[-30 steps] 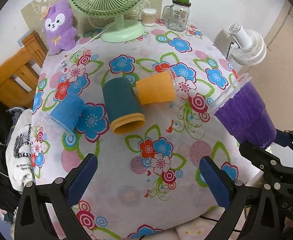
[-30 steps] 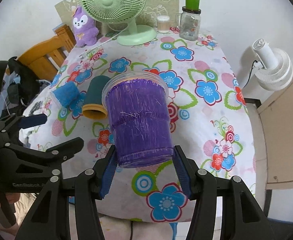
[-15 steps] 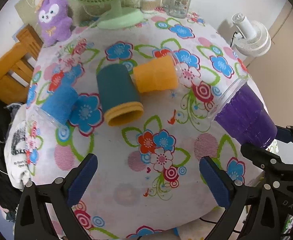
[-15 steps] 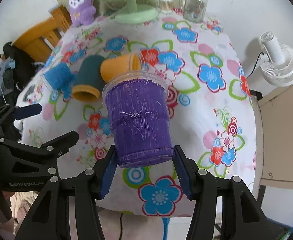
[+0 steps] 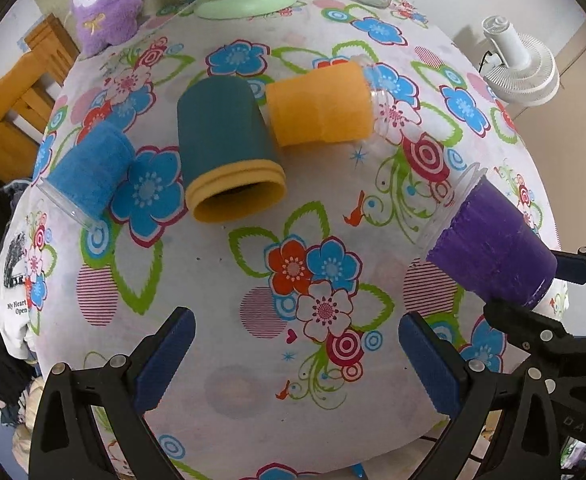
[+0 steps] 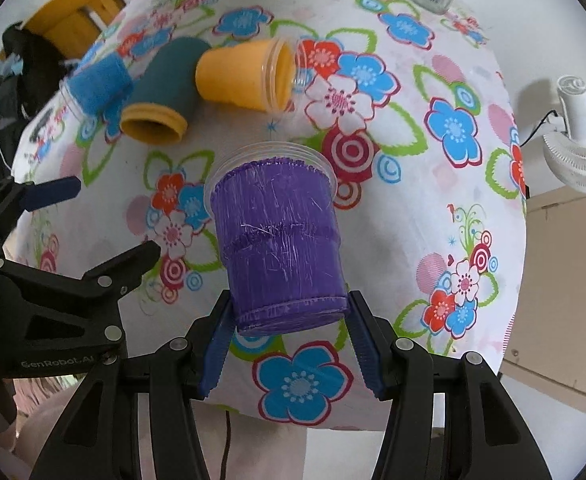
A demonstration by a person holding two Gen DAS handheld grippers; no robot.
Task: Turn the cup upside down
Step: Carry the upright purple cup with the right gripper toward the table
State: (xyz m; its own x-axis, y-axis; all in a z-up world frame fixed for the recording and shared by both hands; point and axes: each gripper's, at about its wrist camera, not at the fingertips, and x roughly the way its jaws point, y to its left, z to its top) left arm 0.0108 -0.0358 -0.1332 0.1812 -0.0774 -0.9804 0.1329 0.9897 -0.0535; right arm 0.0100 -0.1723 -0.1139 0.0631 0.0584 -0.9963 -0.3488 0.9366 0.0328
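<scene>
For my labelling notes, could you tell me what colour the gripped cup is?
Purple cup, with a clear rim; the right wrist view shows it best.

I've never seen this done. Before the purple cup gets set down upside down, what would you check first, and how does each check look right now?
1. Right gripper clamped on the purple cup: ok.
2. Cup's rim pointing toward the table: ok.
3. Rim already touching the tablecloth: cannot tell.
4. Landing spot free of the orange cup and teal cup: ok.
5. Left gripper open, holding nothing: ok.
</scene>
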